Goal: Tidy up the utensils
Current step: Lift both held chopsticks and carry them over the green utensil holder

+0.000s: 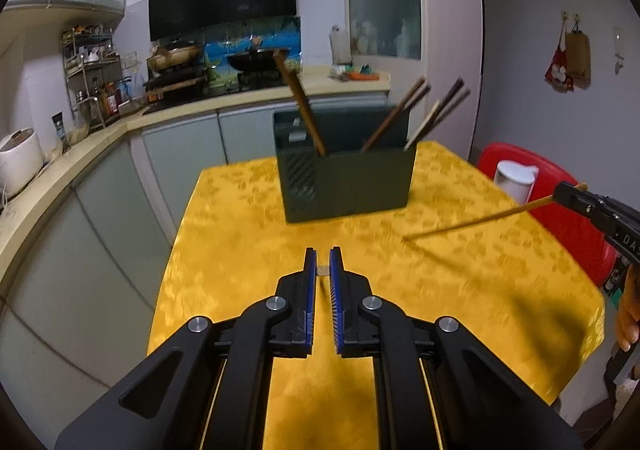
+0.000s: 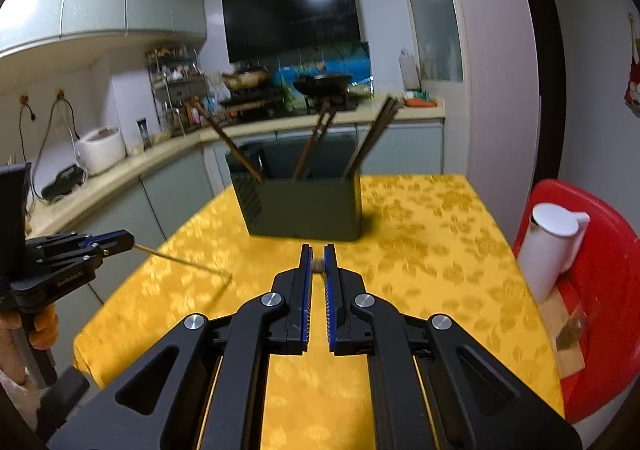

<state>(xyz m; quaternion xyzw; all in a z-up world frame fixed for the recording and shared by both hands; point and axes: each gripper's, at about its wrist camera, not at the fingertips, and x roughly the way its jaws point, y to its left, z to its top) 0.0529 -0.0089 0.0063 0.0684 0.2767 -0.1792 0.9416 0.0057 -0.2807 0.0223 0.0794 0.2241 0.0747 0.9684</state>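
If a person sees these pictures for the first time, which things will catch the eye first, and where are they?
First comes the bright yellow tablecloth that fills the middle. On its far part stands a dark green holder with brown chopsticks leaning out of it. Nearer, the left gripper and the right gripper each pinch a pale chopstick, and a red stool with a white jug stands at the right.

Left wrist fisheye: above yellow counter, looking forward and down along fingers. Right wrist fisheye: same facing, similar nearness. Shared: green holder at frame centre, stove wall behind; each view catching other gripper at its edge.
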